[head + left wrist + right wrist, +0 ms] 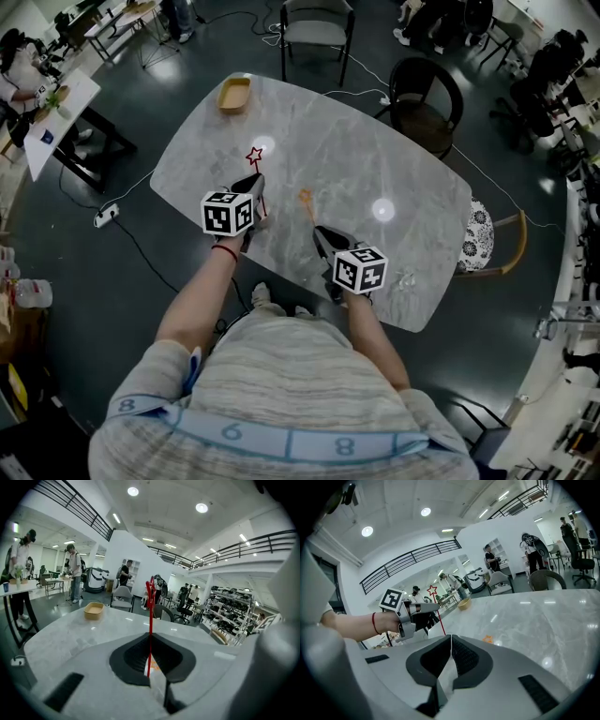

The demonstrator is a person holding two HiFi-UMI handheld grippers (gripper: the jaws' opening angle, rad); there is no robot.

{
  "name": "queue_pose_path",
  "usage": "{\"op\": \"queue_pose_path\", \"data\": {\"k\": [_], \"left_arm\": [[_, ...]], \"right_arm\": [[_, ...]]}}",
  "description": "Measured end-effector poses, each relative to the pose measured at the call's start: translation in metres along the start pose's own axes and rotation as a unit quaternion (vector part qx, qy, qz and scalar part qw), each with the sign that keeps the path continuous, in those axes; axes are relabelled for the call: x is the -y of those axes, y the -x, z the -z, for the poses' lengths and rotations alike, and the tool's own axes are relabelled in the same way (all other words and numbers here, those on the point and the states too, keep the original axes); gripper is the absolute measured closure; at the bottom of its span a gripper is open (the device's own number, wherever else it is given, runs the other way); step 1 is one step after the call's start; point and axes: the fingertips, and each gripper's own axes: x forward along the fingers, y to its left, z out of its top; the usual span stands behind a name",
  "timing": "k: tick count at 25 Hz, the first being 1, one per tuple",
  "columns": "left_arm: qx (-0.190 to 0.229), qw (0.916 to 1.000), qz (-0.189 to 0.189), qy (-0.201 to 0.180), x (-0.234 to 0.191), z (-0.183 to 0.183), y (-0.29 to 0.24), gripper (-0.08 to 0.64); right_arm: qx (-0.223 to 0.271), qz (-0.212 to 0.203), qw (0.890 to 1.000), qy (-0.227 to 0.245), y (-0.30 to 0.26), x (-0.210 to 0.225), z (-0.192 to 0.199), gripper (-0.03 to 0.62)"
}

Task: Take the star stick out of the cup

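Observation:
The star stick (pixel 260 184) is a thin red stick with an outlined red star at its top. My left gripper (pixel 253 180) is shut on its shaft and holds it nearly upright above the marble table (pixel 375 159). In the left gripper view the stick (pixel 150 620) rises straight from between the closed jaws of that gripper (pixel 150 638). The right gripper view shows the same stick (pixel 439 623) from the side, held in the left gripper (pixel 435 608). My right gripper (pixel 322 232) hovers over the table to the right, its jaws (pixel 451 639) shut with nothing between them. No cup shows clearly.
A small orange scrap (pixel 307 198) lies on the table between the grippers. A yellow tray (pixel 234 94) sits at the far left corner. Something faint and clear (pixel 405 278) rests near the table's near right edge. Chairs (pixel 427 98) stand around the table, and people are farther back.

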Motion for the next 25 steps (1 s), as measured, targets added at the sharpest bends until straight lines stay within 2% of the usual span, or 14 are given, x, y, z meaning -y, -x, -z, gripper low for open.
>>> {"op": "queue_pose_path", "data": {"k": [5, 9, 16, 25], "left_arm": [[0.013, 0.9998, 0.007, 0.01, 0.012, -0.007, 0.004, 0.543], [0.009, 0.9985, 0.034, 0.043, 0.033, -0.001, 0.001, 0.543], [-0.017, 0.9945, 0.067, 0.079, 0.069, 0.025, -0.014, 0.543], [-0.048, 0.9894, 0.075, 0.115, 0.087, 0.062, -0.025, 0.543]], "right_arm": [[-0.001, 0.003, 1.0, -0.001, 0.011, 0.003, 0.004, 0.581], [0.003, 0.007, 1.0, -0.001, 0.019, 0.006, 0.004, 0.581], [0.004, 0.017, 1.0, -0.005, 0.037, 0.018, 0.011, 0.581], [0.001, 0.028, 1.0, -0.012, 0.054, 0.03, 0.021, 0.581]]}}
